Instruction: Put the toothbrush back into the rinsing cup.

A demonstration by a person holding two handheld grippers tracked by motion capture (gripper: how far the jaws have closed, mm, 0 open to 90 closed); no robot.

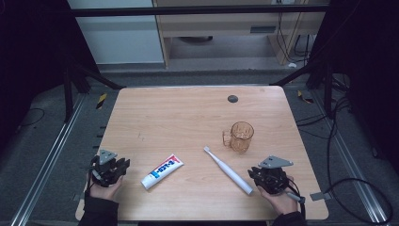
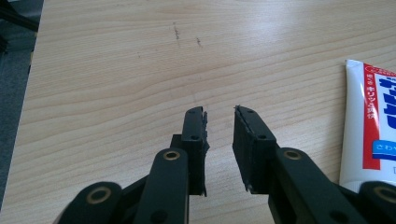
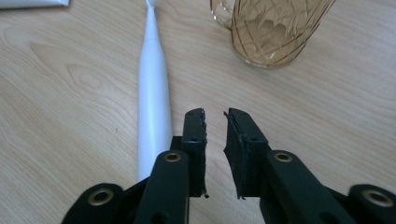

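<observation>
A white toothpaste tube (image 1: 162,171) with a red and blue label lies at the front of the wooden table (image 1: 188,113). A white electric toothbrush (image 1: 228,170) lies slanted right of it. An amber glass mug (image 1: 241,136) stands upright behind the brush. My left gripper (image 1: 121,165) rests at the front left, left of the tube, held by a hand. In the left gripper view its jaws (image 2: 219,112) stand slightly apart over bare wood, with the tube (image 2: 373,121) to their right. My right gripper (image 1: 256,172) sits beside the brush handle. Its jaws (image 3: 215,113) are slightly apart and empty, with the brush (image 3: 152,93) to their left and the mug (image 3: 271,32) ahead.
A dark round grommet (image 1: 233,98) is set in the table near its far edge. Metal rails (image 1: 47,155) run along both sides on the grey floor. Black cables (image 1: 357,188) loop on the floor at the right. Shelving stands beyond the table.
</observation>
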